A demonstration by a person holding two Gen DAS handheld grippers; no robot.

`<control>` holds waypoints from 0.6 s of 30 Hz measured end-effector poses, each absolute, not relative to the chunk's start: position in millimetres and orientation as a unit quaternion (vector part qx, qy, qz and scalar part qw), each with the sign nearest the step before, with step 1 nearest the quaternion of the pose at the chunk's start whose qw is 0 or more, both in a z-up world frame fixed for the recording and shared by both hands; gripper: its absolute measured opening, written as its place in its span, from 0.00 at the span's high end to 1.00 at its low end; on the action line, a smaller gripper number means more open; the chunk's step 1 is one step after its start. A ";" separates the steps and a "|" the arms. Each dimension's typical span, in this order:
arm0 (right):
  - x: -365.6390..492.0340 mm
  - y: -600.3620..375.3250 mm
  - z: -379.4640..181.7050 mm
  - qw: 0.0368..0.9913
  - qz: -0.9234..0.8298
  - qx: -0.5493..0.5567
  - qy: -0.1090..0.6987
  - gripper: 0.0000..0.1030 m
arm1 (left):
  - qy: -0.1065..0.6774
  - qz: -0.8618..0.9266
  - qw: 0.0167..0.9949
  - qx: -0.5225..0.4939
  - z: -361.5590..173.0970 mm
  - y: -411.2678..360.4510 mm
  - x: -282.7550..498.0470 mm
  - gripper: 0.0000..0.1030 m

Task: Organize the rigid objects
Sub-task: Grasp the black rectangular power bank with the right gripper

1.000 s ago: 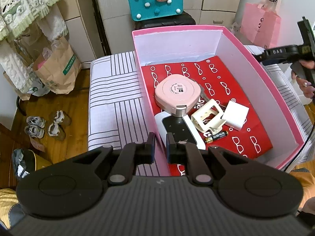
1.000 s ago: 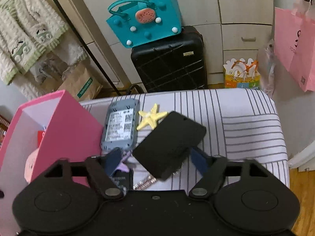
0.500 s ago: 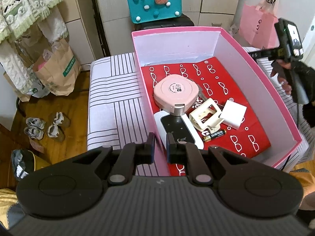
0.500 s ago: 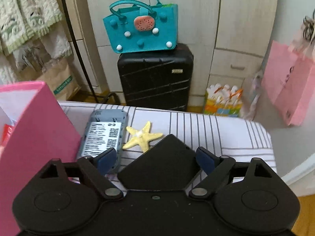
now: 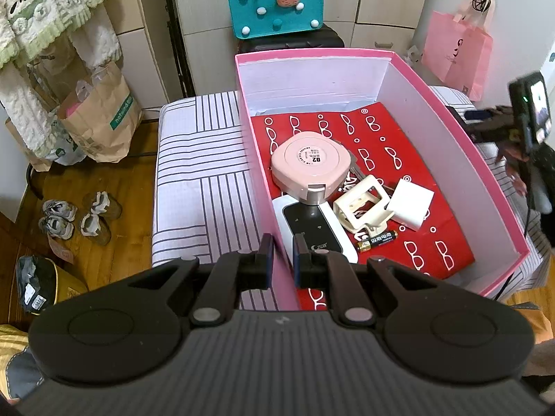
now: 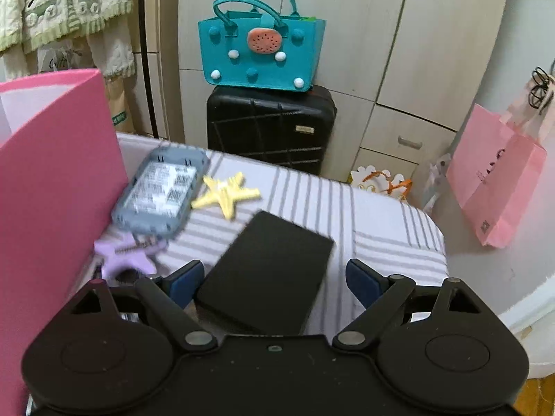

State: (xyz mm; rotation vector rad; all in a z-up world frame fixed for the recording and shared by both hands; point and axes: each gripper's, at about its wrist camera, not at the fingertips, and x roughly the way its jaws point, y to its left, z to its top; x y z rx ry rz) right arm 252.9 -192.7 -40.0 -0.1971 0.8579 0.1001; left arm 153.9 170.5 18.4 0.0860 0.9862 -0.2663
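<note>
Striped bedspread [image 6: 381, 228] is being cleared into pink cardboard box [image 5: 312, 56], whose near wall is pinched by left gripper [image 5: 282, 253]. Right gripper [image 6: 274, 277] is spread around flat black rectangular slab [image 6: 277, 253], pads clear of it. Closing on slab is needed next, then transfer. Versus a second ago, slab is seen rotated; left grip unchanged.

Count: 1 pink box [image 5: 461, 159]. Inside it: 1 pink round case [image 5: 308, 166], 1 white-black device [image 5: 312, 228], 1 cream clip [image 5: 360, 208], 1 white square block [image 5: 411, 202], 1 battery [image 5: 378, 241]. On the striped bed outside the box: 1 grey device [image 6: 161, 194], 1 yellow starfish [image 6: 225, 192], 1 purple starfish [image 6: 126, 251], 1 black flat slab [image 6: 267, 270].
</note>
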 end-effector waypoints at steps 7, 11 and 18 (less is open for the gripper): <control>233.1 -217.2 -39.7 0.899 0.065 -0.047 0.431 0.14 | 0.464 -0.125 0.875 0.053 18.3 166.6 151.8 0.90; 234.8 -224.8 -39.6 0.897 0.091 -0.001 0.433 0.15 | 0.466 -0.125 0.874 0.053 18.0 166.4 150.4 0.90; 250.7 -218.1 -45.5 0.902 0.083 0.009 0.423 0.36 | 0.471 -0.118 0.872 0.056 18.4 161.9 150.7 0.90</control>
